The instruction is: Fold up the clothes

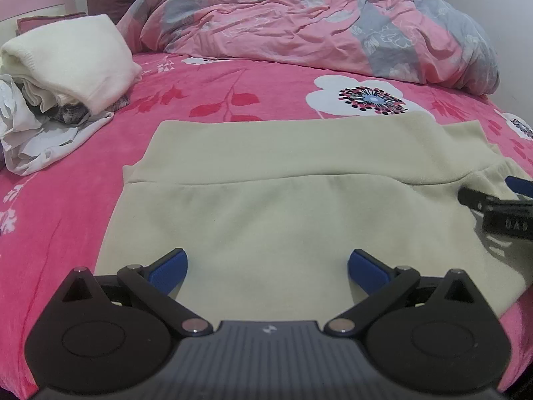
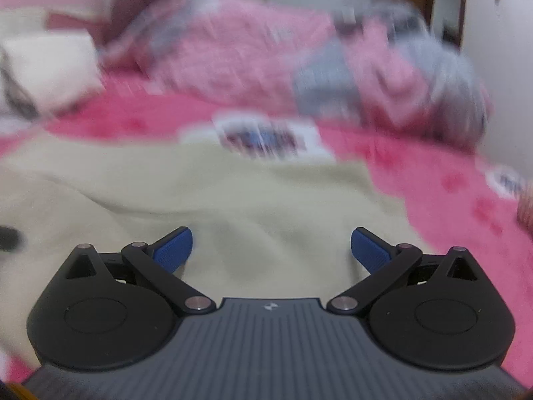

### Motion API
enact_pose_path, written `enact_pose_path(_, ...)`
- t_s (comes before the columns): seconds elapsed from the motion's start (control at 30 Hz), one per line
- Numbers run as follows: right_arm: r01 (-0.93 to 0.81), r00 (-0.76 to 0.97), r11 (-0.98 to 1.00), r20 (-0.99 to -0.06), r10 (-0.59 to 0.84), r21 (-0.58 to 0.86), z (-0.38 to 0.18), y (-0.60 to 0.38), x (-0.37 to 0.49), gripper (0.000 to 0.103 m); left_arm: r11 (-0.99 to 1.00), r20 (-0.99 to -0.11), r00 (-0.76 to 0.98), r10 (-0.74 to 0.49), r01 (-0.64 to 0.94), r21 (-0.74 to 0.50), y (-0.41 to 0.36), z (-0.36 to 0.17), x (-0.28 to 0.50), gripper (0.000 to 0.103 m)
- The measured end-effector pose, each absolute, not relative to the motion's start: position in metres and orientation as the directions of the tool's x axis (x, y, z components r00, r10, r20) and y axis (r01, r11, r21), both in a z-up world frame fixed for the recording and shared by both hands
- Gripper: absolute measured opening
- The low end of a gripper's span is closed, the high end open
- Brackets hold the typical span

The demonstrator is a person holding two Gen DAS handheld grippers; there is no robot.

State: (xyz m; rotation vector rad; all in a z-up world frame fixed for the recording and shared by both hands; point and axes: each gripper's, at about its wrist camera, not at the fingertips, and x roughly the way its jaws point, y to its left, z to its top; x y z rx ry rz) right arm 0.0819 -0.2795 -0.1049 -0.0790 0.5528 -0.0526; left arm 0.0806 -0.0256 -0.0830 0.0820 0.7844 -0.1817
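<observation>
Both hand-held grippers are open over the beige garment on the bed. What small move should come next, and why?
Probably lower the left hand-held gripper and close it on the near edge of the beige garment. Its jaws are open and empty above that edge, and the garment lies flat with only the far part folded over. The right hand-held gripper view is blurred.

A pale cream-green fleece garment (image 1: pixel 266 206) lies flat on the pink flowered bed (image 1: pixel 60 233), near its front edge — folded, with its far portion doubled back over the body in a broad band that ends in a straight horizontal fold line. The surface is smooth. At the band's right end a little fabric bunches — a second layer showing beneath.
</observation>
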Motion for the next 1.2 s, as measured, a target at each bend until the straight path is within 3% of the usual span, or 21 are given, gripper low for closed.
enact_pose_path(0.43,-0.016,0.86,0.997,-0.507,0.052,0.076,-0.079,-0.251,0.076,0.102,0.981,-0.708,0.694,-0.133,0.194,0.006,-0.026,-0.083,0.08,0.103)
enact_pose_path(0.73,-0.09,0.846,0.996,-0.529,0.068,-0.016,-0.097,-0.212,0.079,0.102,0.981,-0.708,0.694,-0.134,0.195,0.006,-0.026,-0.083,0.08,0.103)
enact_pose_path(1.2,-0.105,0.837,0.994,-0.543,0.07,-0.033,-0.105,-0.206,0.079,0.102,0.98,-0.686,0.714,-0.139,0.197,0.007,-0.025,-0.085,0.075,0.103)
